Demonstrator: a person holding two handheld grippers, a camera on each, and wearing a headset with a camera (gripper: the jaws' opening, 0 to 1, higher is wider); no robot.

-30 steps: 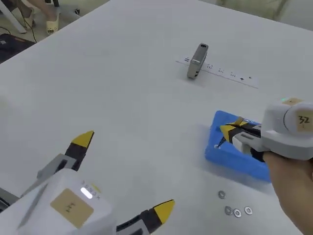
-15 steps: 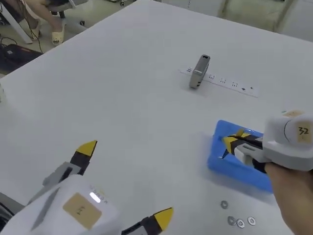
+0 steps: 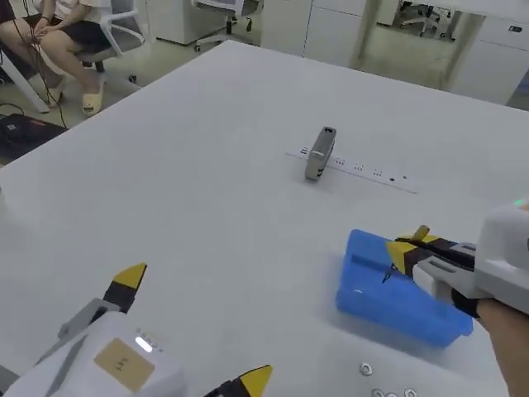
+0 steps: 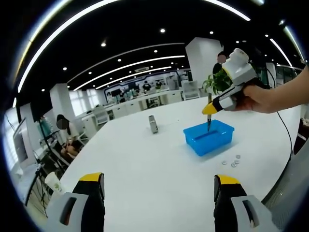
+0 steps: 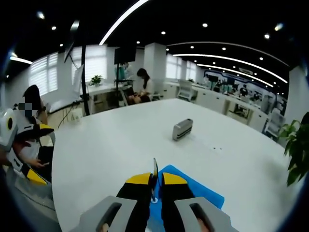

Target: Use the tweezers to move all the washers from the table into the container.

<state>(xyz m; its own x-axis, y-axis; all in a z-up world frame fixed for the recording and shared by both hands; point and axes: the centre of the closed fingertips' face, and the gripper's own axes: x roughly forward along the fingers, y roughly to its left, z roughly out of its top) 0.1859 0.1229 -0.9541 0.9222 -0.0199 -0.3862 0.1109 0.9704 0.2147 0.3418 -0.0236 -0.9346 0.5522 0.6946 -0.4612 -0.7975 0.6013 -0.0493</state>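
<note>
On your white tabletop (image 3: pixel 207 182), a small grey device (image 3: pixel 319 152) stands on edge at the left end of a flat white power strip (image 3: pixel 364 169). Beyond the far left corner, a person (image 3: pixel 58 29) sits beside an office chair (image 3: pixel 122 31).

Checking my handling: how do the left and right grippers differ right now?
The left gripper has its jaws wide apart and empty; the right gripper is shut on the tweezers. The left hangs over bare table; the right is above the blue container. Both have yellow-tipped jaws.
</note>
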